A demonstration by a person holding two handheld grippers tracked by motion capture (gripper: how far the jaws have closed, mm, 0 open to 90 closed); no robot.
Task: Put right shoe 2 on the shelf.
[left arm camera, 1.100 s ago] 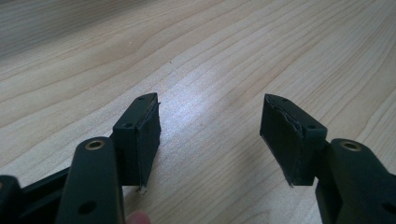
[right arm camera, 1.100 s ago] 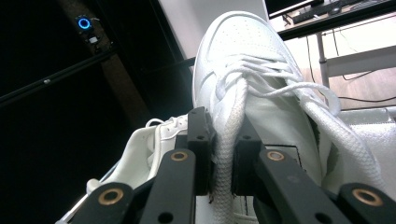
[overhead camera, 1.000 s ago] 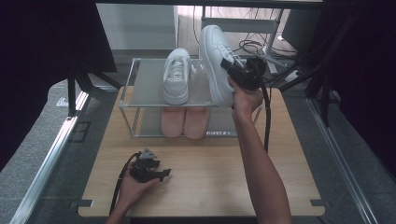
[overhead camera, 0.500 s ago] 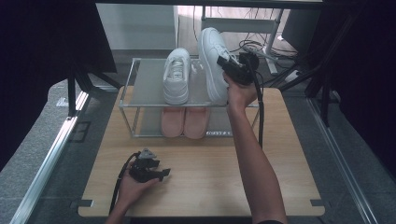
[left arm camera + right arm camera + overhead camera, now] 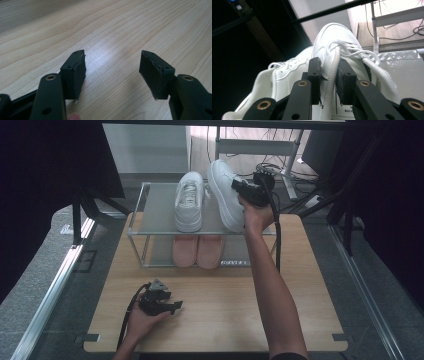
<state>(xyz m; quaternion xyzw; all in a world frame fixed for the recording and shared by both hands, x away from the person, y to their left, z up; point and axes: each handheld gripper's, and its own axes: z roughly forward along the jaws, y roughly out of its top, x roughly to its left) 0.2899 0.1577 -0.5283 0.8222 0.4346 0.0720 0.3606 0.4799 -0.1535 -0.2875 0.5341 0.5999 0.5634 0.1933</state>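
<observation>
Right gripper [image 5: 239, 186] shifted left, fingers opening, white sneaker's [image 5: 225, 200] lace between

The left claw [image 5: 172, 306] lies low near the tabletop's front edge, held in the left hand [image 5: 142, 320], its jaws standing wide apart with nothing between them. The right forearm stretches far forward; the right claw [image 5: 239, 187] has just been opening, jaws narrowly parted.

A lab or recording workroom is showing here: black curtains [image 5: 45, 175] are hanging at nine and three o'clock, cables [image 5: 235, 142] are lying on the floor at twelve, and a metal-framed bench [image 5: 260, 145] is standing behind the wooden table [image 5: 220, 320].
</observation>
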